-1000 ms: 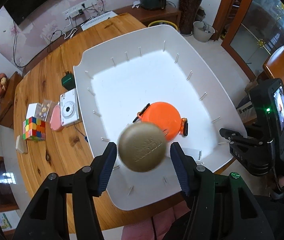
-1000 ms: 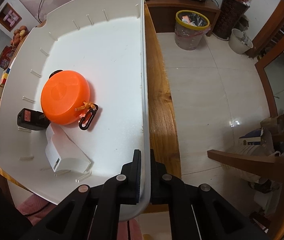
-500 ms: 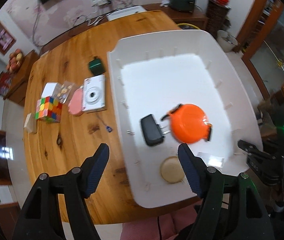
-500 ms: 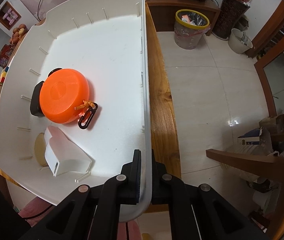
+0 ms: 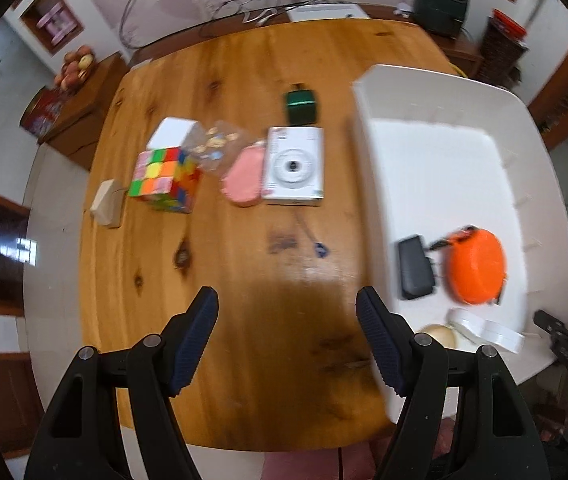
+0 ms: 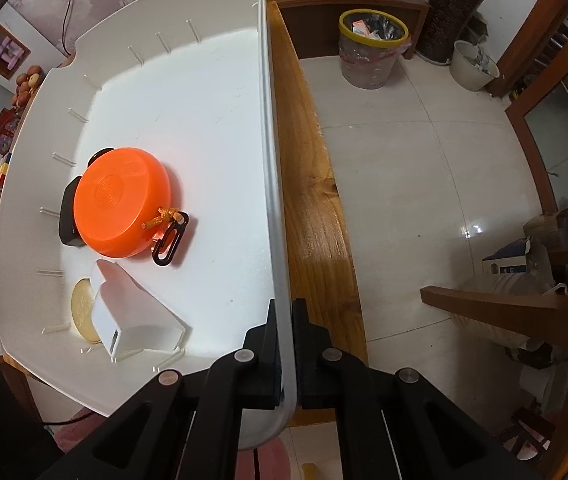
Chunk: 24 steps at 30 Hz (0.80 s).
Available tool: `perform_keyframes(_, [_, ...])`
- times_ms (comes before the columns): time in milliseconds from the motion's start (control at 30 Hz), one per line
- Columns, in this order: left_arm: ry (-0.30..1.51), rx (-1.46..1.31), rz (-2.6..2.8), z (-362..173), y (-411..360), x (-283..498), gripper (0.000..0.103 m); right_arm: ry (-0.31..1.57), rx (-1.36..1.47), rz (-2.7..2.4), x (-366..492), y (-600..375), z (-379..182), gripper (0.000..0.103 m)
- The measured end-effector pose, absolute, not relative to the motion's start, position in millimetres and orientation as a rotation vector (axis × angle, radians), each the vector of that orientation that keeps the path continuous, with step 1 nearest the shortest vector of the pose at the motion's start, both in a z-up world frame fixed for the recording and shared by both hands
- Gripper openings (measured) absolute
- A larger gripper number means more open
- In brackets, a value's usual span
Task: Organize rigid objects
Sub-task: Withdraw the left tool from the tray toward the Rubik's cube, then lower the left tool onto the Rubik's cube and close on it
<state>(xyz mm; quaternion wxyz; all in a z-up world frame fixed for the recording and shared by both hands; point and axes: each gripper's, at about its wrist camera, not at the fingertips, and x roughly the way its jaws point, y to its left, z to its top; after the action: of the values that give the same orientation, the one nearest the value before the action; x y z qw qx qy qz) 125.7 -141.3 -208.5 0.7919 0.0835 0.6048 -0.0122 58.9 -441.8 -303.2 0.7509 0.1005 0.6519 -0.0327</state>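
A white bin (image 5: 436,128) (image 6: 204,80) stands on the right of the wooden table (image 5: 252,264). Inside lie an orange round case (image 5: 476,266) (image 6: 122,202), a black box (image 5: 414,268) (image 6: 69,216), a white box (image 5: 484,328) (image 6: 136,316) and a gold round tin (image 5: 440,334) (image 6: 82,308). My left gripper (image 5: 287,342) is open and empty above bare tabletop, left of the bin. My right gripper (image 6: 287,350) is shut on the bin's right wall. Left on the table sit a colour cube (image 5: 164,178), a pink case (image 5: 244,178), a white camera (image 5: 294,166) and a green box (image 5: 302,106).
A white block (image 5: 172,132), a clear packet (image 5: 214,146) and a beige block (image 5: 106,202) lie by the cube. A small blue-tipped cord (image 5: 318,246) lies mid-table. Beyond the table's right edge is tiled floor with a yellow-rimmed bin (image 6: 372,46) and a chair (image 6: 524,308).
My left gripper let go of the gold tin, which now lies in the bin, and swung left over the table with its jaws wider. The right gripper kept still on the bin wall.
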Motion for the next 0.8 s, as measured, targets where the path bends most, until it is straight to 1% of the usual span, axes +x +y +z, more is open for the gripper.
perform_keyframes(133, [1.316,0.157,0.011,-211.3,-114.3,136.3,0.075,1.423,0.263,-0.078,60.0,-446.4,-303.9,0.004])
perform_keyframes(433, [1.343,0.087,0.054,-215.5,-61.2,172.5,0.075,1.441,0.266,-0.152,61.1,-441.7,-305.1,0.004])
perform_keyframes(500, [1.359,0.055,0.063,-218.0,-49.7,183.4,0.08,1.453,0.275,-0.166,60.4,-442.7,-307.5,0.004])
perform_keyframes(633, [1.383,0.021,0.057,-222.7,-31.5,202.8,0.08,1.451,0.315,-0.213,59.0,-442.9,-309.3,0.004])
perform_keyframes(800, [1.405,0.046,0.037,-232.6,-20.5,224.4,0.08,1.448,0.306,-0.244,58.5,-442.8,-309.3,0.004])
